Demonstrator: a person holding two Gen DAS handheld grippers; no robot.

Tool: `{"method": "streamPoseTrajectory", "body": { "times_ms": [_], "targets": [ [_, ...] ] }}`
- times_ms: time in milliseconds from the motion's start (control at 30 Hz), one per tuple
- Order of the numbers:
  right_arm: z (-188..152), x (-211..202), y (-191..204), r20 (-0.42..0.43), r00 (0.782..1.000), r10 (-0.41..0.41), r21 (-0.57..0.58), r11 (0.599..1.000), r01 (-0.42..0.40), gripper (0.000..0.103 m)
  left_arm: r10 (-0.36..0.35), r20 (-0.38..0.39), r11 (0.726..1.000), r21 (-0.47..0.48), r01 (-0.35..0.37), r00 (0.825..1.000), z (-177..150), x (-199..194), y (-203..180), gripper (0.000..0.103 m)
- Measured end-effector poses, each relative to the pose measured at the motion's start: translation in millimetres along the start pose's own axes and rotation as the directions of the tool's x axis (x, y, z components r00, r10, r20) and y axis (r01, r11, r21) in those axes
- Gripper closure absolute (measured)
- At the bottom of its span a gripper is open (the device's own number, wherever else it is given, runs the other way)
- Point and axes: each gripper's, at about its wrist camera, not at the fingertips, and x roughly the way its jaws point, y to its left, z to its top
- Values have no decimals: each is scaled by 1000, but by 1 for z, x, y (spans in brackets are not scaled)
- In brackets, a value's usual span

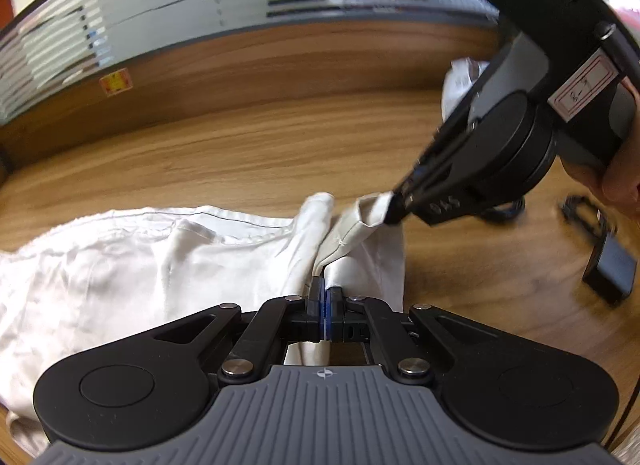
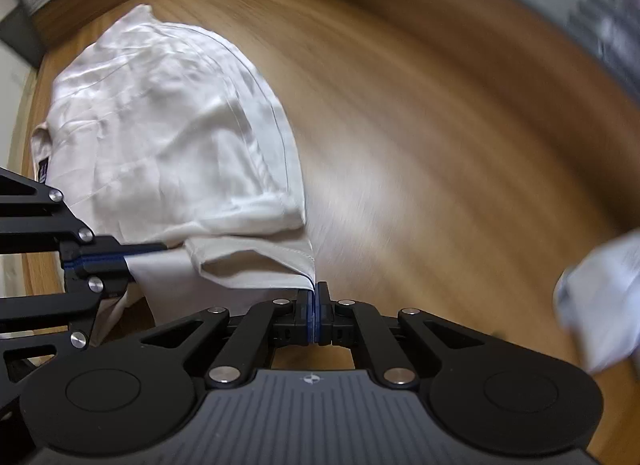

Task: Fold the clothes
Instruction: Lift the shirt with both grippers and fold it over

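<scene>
Grippers, left [image 1: 325, 297] and right [image 2: 316, 305], both level, apparently clenching garment [image 2: 168, 125] hem.

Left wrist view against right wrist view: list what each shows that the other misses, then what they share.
Only the left wrist view shows the hand holding the right gripper, a small black device and an orange sticker. Only the right wrist view shows the garment's dark label. Both show the white garment on the wooden table, pinched by the left gripper and the right one.
</scene>
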Motion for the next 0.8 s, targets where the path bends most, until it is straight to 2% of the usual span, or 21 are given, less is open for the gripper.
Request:
{"method": "streamPoseTrajectory", "body": {
  "times_ms": [100, 200, 333, 533, 667, 800],
  "targets": [
    [21, -9, 8, 25, 999, -23, -81, 996, 25, 102, 9, 34, 998, -58, -7, 999, 2, -7, 10, 102],
    [46, -12, 16, 49, 998, -29, -128, 991, 35, 102, 23, 61, 987, -160, -12, 998, 4, -14, 30, 102],
    [79, -17, 27, 82, 996, -34, -189, 981, 49, 102, 68, 87, 956, -292, -39, 994, 6, -25, 65, 102],
    [134, -11, 56, 122, 992, -24, -263, 963, 56, 102, 139, 106, 906, -415, -83, 985, 6, -47, 121, 102],
    [173, 5, 85, 128, 992, -11, -306, 951, 50, 102, 165, 93, 875, -473, -102, 982, 0, -58, 167, 102],
    [214, 30, 121, 108, 994, 3, -338, 940, 34, 102, 133, 39, 837, -539, -91, 990, -11, -57, 218, 102]
  ]
}}
